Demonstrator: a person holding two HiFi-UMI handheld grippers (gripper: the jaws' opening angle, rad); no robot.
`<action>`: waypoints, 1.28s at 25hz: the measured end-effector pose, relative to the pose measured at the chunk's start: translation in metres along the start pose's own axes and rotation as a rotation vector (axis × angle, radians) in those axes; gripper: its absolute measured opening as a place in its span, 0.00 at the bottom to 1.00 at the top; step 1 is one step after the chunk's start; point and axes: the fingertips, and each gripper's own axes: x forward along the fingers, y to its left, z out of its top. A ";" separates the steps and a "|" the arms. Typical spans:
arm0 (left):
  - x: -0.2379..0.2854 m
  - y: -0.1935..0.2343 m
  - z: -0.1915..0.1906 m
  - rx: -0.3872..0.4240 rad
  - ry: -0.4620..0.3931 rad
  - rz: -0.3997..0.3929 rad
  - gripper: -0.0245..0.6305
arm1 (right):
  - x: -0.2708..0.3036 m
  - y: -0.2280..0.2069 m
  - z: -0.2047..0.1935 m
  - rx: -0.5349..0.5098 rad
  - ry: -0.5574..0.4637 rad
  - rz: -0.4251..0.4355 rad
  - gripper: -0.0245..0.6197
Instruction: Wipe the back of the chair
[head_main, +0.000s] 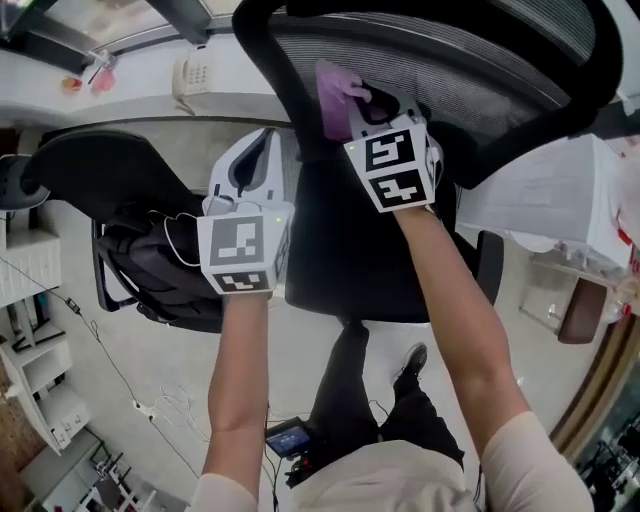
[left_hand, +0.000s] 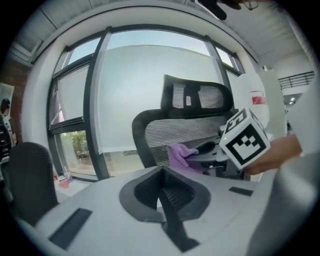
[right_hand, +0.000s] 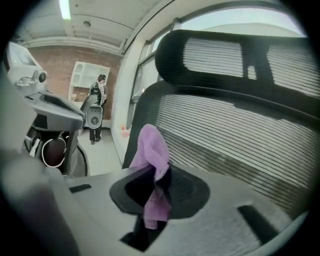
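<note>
Purple cloth (right_hand: 152, 165): pinched in right gripper (head_main: 372, 108), held up to mesh chair back (head_main: 470, 70) just ahead. Left gripper (head_main: 258, 150): jaws together, empty, apart from chair. Wiping judged barely begun; most mesh remains.

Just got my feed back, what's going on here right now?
A person holds a tool in each hand. The right tool is shut on a purple cloth and holds it up at the mesh chair back, near the side frame. The left tool is shut with nothing in it and is off to the side, not on the chair back.
</note>
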 end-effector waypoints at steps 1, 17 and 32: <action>-0.005 0.012 -0.005 -0.010 0.008 0.016 0.05 | 0.009 0.016 0.005 -0.008 0.000 0.026 0.12; 0.017 -0.049 0.003 0.005 0.002 -0.093 0.05 | -0.040 -0.060 -0.059 0.050 0.061 -0.113 0.12; 0.039 -0.231 0.046 0.070 -0.017 -0.288 0.05 | -0.197 -0.242 -0.175 0.241 0.164 -0.392 0.12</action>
